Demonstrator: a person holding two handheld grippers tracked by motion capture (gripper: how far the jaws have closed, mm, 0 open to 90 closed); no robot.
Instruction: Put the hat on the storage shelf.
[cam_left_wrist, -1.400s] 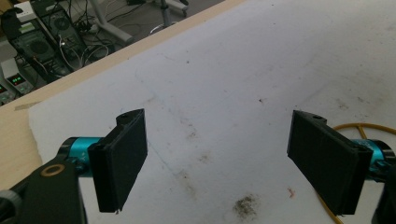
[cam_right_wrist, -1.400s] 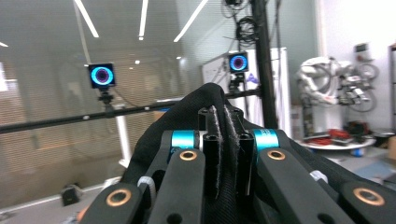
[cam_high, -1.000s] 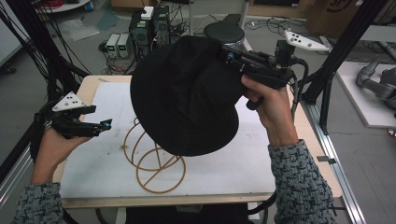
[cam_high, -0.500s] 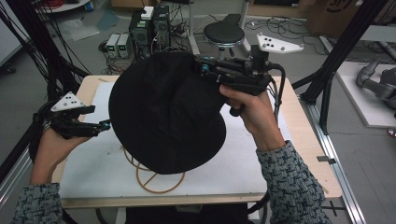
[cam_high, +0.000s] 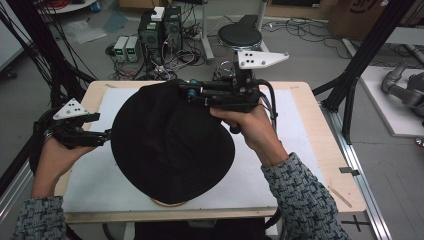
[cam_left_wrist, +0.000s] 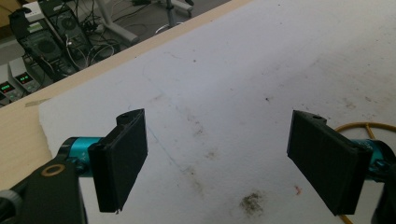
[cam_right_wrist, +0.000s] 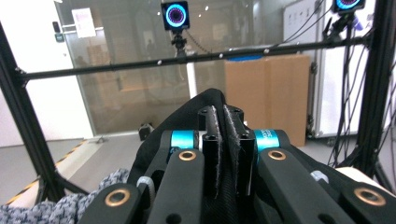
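Note:
A black brimmed hat (cam_high: 170, 145) hangs over the middle of the white mat (cam_high: 300, 130), tilted, its lower edge near the table's front. My right gripper (cam_high: 186, 93) reaches in from the right and is shut on the hat's far brim. In the right gripper view the jaws (cam_right_wrist: 223, 116) pinch black fabric (cam_right_wrist: 205, 100) between them. A tan wire stand (cam_high: 167, 202) peeks out under the hat's front edge and shows as a yellow ring (cam_left_wrist: 364, 127) in the left gripper view. My left gripper (cam_high: 104, 136) rests at the mat's left edge, open and holding nothing (cam_left_wrist: 219, 154), just beside the hat.
The wooden table (cam_high: 330, 165) carries the mat. Behind it on the floor stand a black stool (cam_high: 240, 36) and several electronics boxes (cam_high: 150, 35) with cables. Black frame poles (cam_high: 360, 65) rise at the right and left.
My right gripper has carried the hat leftward and slightly down, so the hat now covers nearly all of the wire stand. The left gripper has stayed in place.

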